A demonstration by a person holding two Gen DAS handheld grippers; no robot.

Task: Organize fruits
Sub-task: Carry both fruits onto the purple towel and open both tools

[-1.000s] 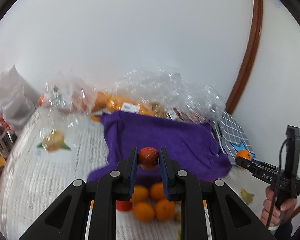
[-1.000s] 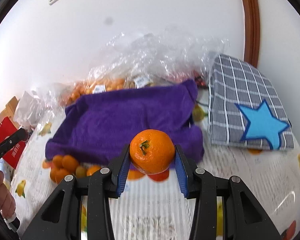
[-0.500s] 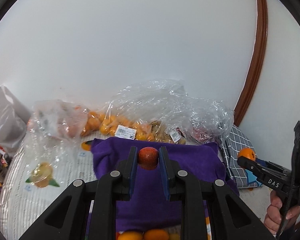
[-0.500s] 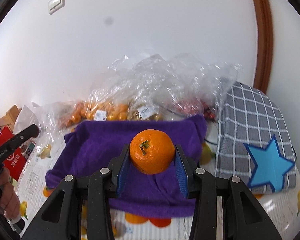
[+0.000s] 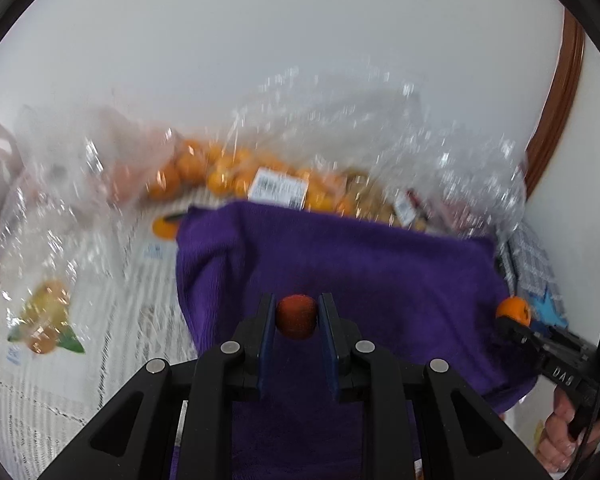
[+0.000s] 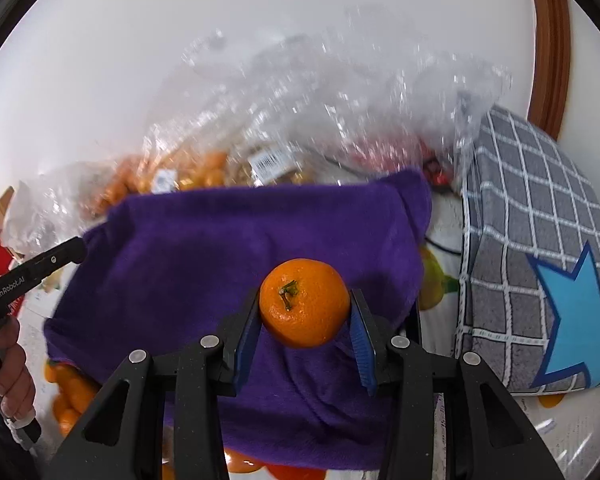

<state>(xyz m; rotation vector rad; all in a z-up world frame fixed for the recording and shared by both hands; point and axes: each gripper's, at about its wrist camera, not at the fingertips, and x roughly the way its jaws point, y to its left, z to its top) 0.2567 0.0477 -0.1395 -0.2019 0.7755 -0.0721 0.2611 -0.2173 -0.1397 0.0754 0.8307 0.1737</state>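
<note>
My left gripper (image 5: 296, 318) is shut on a small red-orange fruit (image 5: 296, 316) and holds it above the purple cloth (image 5: 360, 264). My right gripper (image 6: 305, 304) is shut on a large orange mandarin (image 6: 305, 303) with its green stem facing me, also above the purple cloth (image 6: 188, 256). The right gripper with its mandarin (image 5: 514, 310) shows at the right of the left wrist view. The left gripper's tip (image 6: 66, 252) shows at the left edge of the right wrist view. Loose mandarins (image 6: 68, 392) lie by the cloth's near left edge.
Clear plastic bags of oranges (image 5: 228, 172) lie behind the cloth against the white wall. A grey checked cloth with a blue star (image 6: 540, 264) lies to the right. The table has a fruit-print cover (image 5: 48, 320). A brown door frame (image 6: 548, 40) stands at the right.
Both grippers have moved forward and lower over the purple cloth, each still holding its fruit. The cloth now fills more of both views, and the loose mandarins have dropped out of the left view.
</note>
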